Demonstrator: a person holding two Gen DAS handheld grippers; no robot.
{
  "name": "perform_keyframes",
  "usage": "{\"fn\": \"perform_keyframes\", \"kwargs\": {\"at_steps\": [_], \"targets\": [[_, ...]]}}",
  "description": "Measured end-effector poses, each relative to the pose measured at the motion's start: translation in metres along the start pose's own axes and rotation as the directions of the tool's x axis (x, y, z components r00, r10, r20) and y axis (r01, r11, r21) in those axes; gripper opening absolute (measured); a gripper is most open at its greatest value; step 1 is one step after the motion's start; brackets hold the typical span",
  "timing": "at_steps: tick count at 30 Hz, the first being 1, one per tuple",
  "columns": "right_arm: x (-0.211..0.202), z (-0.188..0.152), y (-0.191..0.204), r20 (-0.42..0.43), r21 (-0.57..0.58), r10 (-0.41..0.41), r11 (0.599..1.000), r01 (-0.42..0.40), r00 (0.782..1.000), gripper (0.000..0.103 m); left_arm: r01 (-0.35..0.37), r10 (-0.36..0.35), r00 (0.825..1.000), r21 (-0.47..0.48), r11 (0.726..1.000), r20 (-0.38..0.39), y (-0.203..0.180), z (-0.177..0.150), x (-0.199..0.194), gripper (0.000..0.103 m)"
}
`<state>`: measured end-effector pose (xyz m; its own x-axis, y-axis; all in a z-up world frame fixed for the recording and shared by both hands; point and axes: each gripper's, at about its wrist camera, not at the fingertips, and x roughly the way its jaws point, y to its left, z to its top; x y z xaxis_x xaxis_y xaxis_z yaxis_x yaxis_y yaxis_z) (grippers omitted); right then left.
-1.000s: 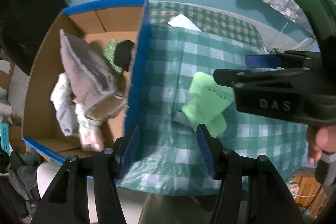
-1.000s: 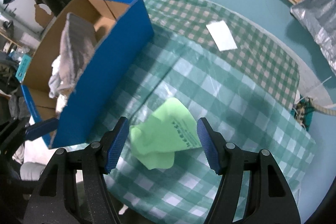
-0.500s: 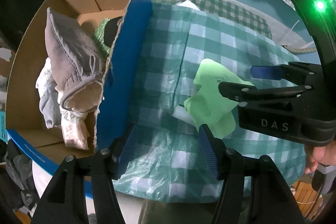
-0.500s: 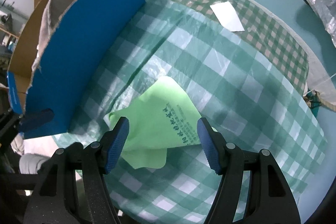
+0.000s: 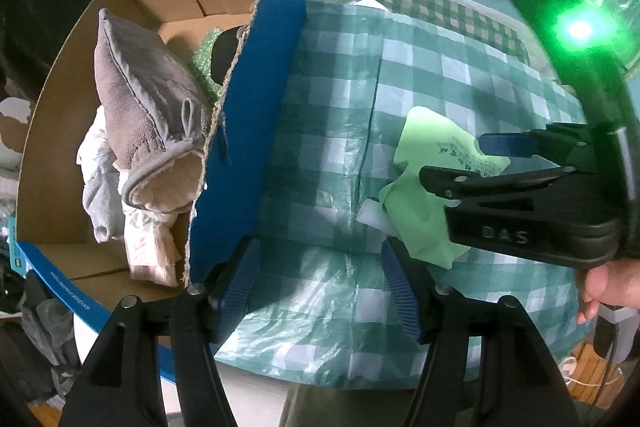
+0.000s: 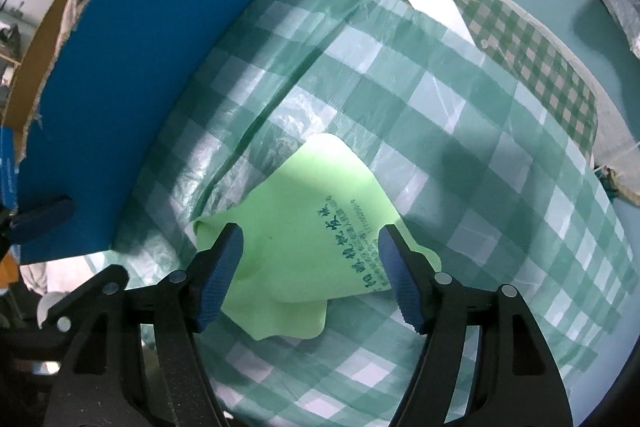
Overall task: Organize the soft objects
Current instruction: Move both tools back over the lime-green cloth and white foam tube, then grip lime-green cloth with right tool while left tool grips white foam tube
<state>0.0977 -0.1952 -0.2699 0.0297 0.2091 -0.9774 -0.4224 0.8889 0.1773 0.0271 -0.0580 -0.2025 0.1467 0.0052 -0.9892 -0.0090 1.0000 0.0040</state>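
- Straddling the crumpled light-green printed cloth [image 6: 304, 227] at lower centre, the right gripper [image 6: 310, 259] has its jaws spread, just widened, pads not yet pressing.
- Left gripper [image 5: 320, 279], jaws also just widened, holds nothing over the green checked plastic tablecloth [image 5: 344, 131].
- Risk: pinching tablecloth along with cloth, dragging it toward the blue cardboard box [image 5: 256, 131] at left.

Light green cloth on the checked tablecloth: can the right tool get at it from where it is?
Probably yes: the right tool is open, straddling the light green cloth, with nothing lying over it.
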Motion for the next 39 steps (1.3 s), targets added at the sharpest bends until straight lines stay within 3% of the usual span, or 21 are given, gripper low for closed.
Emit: {"fn": "perform_keyframes", "kwargs": {"at_steps": [8,10,13,17,21,39], "targets": [[0.017,-0.008,0.006,-0.01,-0.034,-0.066,0.997,0.066,0.998,0.07,0.032,-0.032,0.999,-0.007,0.999,-0.03,-0.005,-0.008,0.005,0.069],[0.017,-0.012,0.01,0.004,-0.061,-0.106,0.993,0.106,0.994,0.064,0.036,-0.036,0.999,-0.008,0.999,-0.034,-0.008,-0.011,0.008,0.072],[0.016,-0.018,0.012,0.026,-0.088,-0.152,0.984,0.154,0.988,0.049,0.041,-0.041,0.999,0.002,0.999,-0.021,-0.014,-0.015,0.007,0.072],[0.011,-0.024,0.006,0.039,-0.08,-0.162,0.983,0.165,0.986,0.009,0.072,-0.073,0.997,-0.025,0.997,-0.03,-0.018,-0.019,0.009,0.073],[0.005,-0.032,-0.015,0.032,0.005,-0.112,0.994,0.112,0.993,0.008,0.082,-0.085,0.995,-0.048,0.995,-0.048,-0.018,-0.021,0.015,0.073],[-0.012,-0.084,-0.101,0.031,0.192,-0.098,0.977,0.09,0.995,0.008,0.111,-0.136,0.985,-0.209,0.971,-0.109,-0.027,0.003,0.049,0.073]]}}
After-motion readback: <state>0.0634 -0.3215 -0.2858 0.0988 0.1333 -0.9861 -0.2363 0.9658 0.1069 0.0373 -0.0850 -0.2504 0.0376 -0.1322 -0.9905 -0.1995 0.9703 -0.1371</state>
